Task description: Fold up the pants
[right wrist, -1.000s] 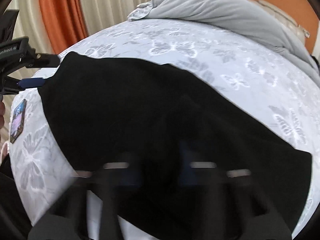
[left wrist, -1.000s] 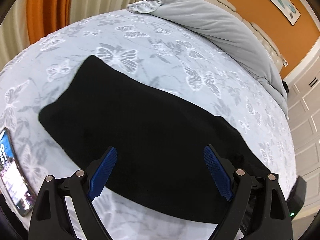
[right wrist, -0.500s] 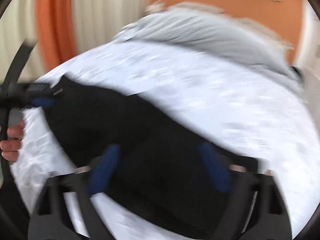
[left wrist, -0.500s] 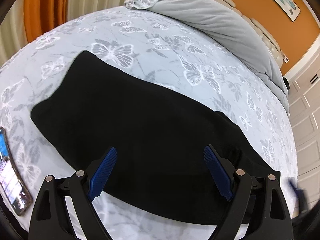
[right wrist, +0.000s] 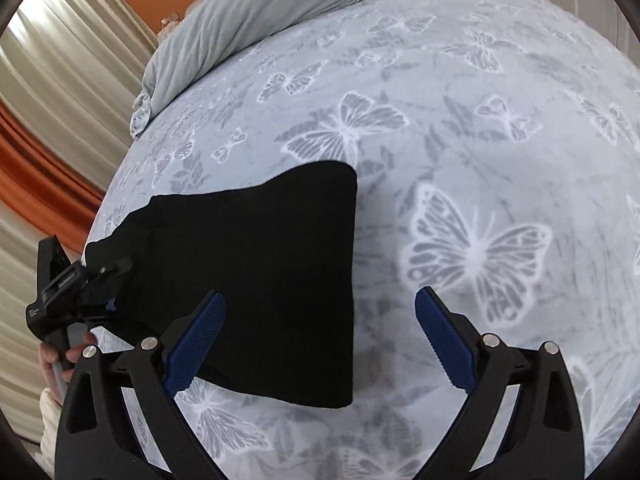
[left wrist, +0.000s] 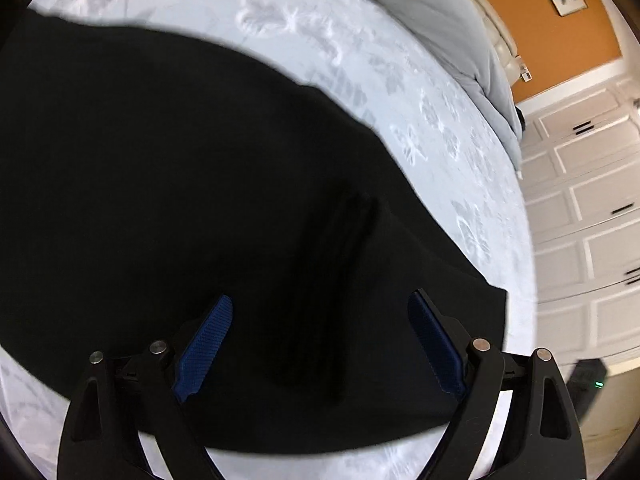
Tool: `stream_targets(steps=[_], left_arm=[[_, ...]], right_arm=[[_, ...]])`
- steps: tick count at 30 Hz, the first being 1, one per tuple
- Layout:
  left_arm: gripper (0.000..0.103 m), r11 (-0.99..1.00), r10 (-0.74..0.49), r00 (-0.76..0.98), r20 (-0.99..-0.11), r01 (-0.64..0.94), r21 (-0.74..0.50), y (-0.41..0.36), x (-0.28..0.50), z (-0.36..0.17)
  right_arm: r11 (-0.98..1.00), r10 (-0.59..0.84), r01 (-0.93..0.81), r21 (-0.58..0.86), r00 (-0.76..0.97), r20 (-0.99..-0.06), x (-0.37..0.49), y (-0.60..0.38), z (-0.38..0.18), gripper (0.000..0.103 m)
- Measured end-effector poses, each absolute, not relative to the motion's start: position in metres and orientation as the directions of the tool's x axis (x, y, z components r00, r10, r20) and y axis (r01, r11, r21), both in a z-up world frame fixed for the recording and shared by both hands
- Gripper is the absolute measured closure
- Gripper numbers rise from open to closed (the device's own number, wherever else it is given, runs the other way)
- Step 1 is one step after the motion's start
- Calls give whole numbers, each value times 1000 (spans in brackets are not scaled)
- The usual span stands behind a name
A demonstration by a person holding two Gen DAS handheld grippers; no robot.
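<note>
Now the black pants (right wrist: 256, 280) are lying flat on the butterfly-print bedspread (right wrist: 480, 128), already folded into a broad band. The right gripper (right wrist: 320, 344) is hanging with jaws spread wide over the band's square end, gripping nothing, and the left gripper (left wrist: 320, 344) is hovering equally wide and empty above the cloth. For the next fold, each should probably be pinching both layers at an edge corner, lifting evenly so nothing is bunching.

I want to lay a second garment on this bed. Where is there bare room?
Free: the butterfly bedspread between the black pants and the grey duvet. Crowded: the pants' far end by the left gripper.
</note>
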State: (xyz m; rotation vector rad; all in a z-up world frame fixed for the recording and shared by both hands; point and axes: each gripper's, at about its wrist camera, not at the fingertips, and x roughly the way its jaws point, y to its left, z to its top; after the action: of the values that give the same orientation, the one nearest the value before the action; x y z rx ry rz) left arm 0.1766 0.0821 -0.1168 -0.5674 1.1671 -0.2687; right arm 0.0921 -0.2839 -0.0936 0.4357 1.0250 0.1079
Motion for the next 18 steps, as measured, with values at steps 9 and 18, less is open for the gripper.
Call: stream_targets(steps=[9, 18], left_arm=[[91, 764, -593, 418, -688, 24, -645, 79, 177, -86], [73, 803, -513, 426, -745, -69, -592, 110, 188, -99]], right_arm=[[915, 284, 93, 393, 543, -790, 86, -290, -82, 9], [911, 305, 96, 400, 497, -813, 97, -281, -102, 9]])
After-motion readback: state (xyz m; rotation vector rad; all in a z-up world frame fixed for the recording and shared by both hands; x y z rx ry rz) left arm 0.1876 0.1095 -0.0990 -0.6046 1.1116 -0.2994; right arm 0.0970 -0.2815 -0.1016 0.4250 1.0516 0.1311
